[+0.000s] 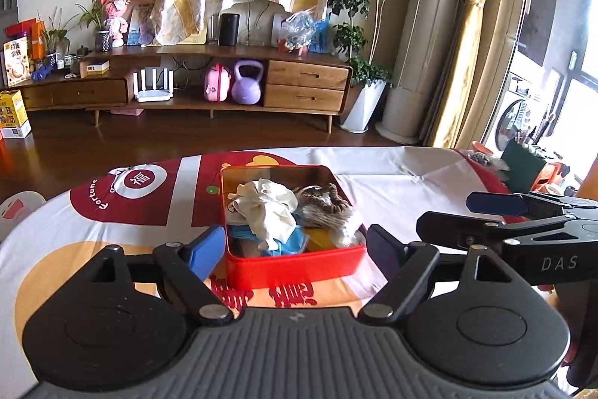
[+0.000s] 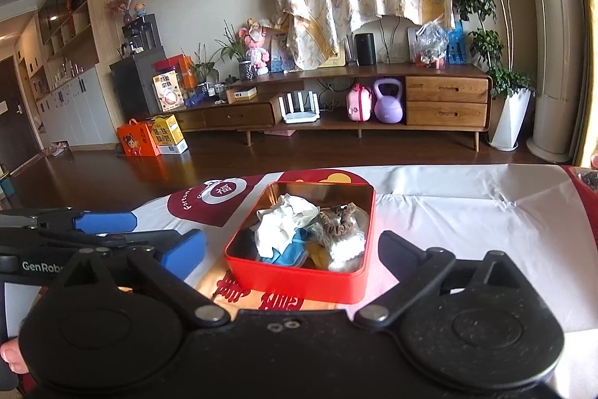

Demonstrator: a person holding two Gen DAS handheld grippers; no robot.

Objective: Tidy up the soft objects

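Observation:
A red tin (image 1: 295, 266) (image 2: 299, 283) with a gold inside stands on the table, its lid off. In it lie a crumpled white cloth (image 1: 269, 208) (image 2: 284, 223), a brown scrunchie (image 1: 321, 199) (image 2: 338, 217), a blue cloth (image 1: 284, 245) (image 2: 289, 253) and something yellow (image 1: 321, 238). My left gripper (image 1: 295, 234) (image 2: 144, 229) is open, left of the tin and short of it. My right gripper (image 2: 293, 238) (image 1: 444, 214) is open wide on the tin's near right. Neither holds anything or touches the tin.
The table (image 1: 392, 174) wears a white cloth with red and orange prints. A green box (image 1: 523, 167) and small dark bits (image 2: 590, 180) sit at its right end. Beyond are wood floor and a low TV cabinet (image 2: 444, 100). A fingertip (image 2: 11, 358) shows bottom left.

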